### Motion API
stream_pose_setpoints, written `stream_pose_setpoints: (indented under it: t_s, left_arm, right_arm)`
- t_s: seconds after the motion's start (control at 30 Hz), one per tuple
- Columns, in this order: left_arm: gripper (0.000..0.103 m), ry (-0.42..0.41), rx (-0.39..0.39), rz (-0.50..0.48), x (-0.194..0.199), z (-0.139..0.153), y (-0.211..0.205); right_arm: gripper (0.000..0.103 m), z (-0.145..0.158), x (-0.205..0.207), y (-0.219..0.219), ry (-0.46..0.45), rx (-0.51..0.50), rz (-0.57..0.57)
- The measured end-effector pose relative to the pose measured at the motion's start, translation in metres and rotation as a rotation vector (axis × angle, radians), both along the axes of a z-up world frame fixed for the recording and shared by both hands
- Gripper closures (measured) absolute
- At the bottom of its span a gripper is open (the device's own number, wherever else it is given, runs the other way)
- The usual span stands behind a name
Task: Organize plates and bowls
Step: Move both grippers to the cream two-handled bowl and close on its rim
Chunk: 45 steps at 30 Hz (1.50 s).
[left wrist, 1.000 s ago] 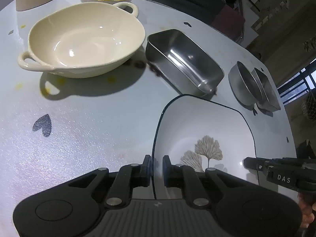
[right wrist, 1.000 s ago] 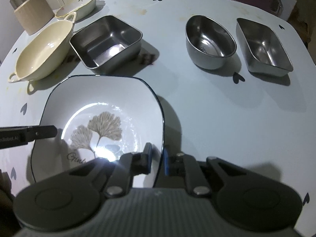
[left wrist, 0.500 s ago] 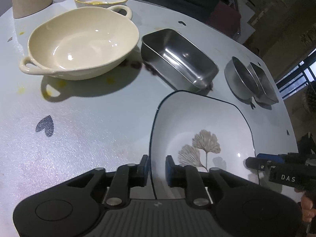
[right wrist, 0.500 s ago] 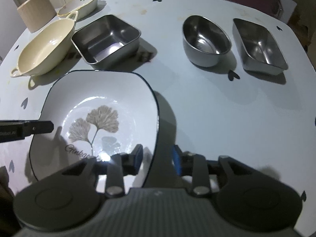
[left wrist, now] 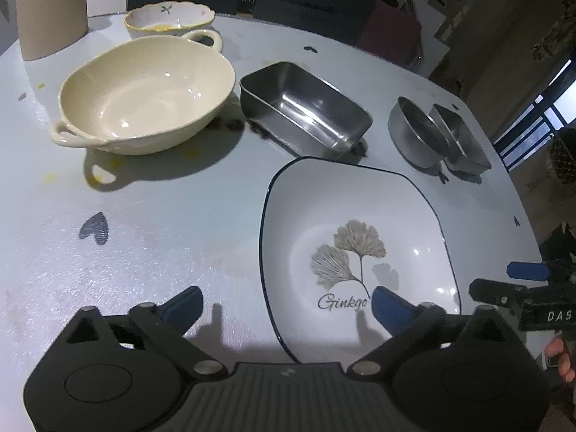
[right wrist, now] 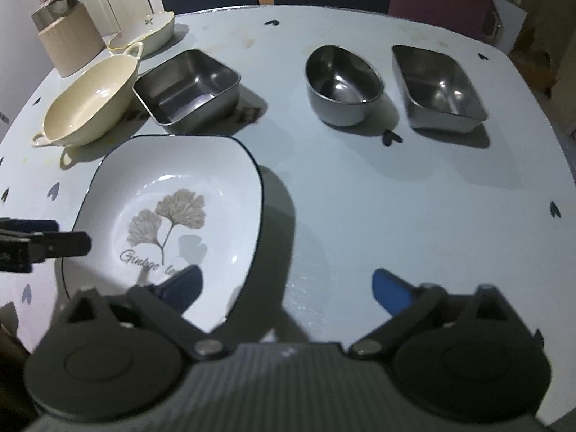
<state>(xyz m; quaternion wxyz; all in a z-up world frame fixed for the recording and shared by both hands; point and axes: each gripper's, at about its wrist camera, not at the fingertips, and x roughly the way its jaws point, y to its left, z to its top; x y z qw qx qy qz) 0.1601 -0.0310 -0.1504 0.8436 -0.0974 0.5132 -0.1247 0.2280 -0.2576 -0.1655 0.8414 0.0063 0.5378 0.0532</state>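
A white square plate [left wrist: 360,216] with a dark rim and a ginkgo leaf print lies flat on the table; it also shows in the right wrist view [right wrist: 172,194]. My left gripper [left wrist: 286,304] is open, its jaws astride the plate's left edge. My right gripper [right wrist: 288,288] is open, its jaws astride the plate's right edge. A cream two-handled bowl [left wrist: 144,93] sits beyond, also in the right wrist view [right wrist: 90,104]. A square steel tray [left wrist: 306,108] [right wrist: 187,86] stands behind the plate.
An oval steel bowl [right wrist: 342,82] and a rectangular steel tray [right wrist: 437,86] stand at the far right. A small floral bowl [left wrist: 169,18] and a beige canister [left wrist: 52,18] stand at the far left. Dark chairs stand behind the table [right wrist: 360,187].
Both grippers have opened and let go of the plate's edges. The plate now lies flat on the table. Both grippers have pulled back a little.
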Motion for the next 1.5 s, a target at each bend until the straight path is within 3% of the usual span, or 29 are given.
stream_pose_setpoints:
  t_s: [0.3,0.53,0.67,0.97,1.17,1.3,1.5]
  left_arm:
    - [0.0,-0.114,0.003,0.062,-0.024,0.032,0.02]
    - [0.0,-0.178,-0.096,0.214,-0.027,0.055,0.061]
    - [0.0,-0.203,-0.109,0.292,-0.022,0.058,0.08]
    - [0.0,-0.211,-0.148,0.57,-0.003,0.044,0.129]
    - [0.003,-0.148,-0.232,0.703,0.019,0.032,0.149]
    - [0.024,-0.098,-0.296,0.699,0.036,0.026,0.149]
    - [0.056,-0.019,-0.325,0.694,0.054,0.007,0.147]
  right_arm:
    - [0.001,0.033,-0.026,-0.014,-0.175,-0.009,-0.037]
    - [0.0,0.069,-0.029,0.004,-0.37,0.013,0.015]
    - [0.0,0.087,-0.016,0.024,-0.479,0.016,0.074]
    - [0.001,0.106,0.057,0.085,-0.507,-0.012,0.225]
    - [0.002,0.099,0.108,0.113,-0.484,0.156,0.231]
    - [0.014,0.083,0.142,0.13,-0.431,0.253,0.229]
    - [0.06,0.054,0.185,0.15,-0.355,0.305,0.229]
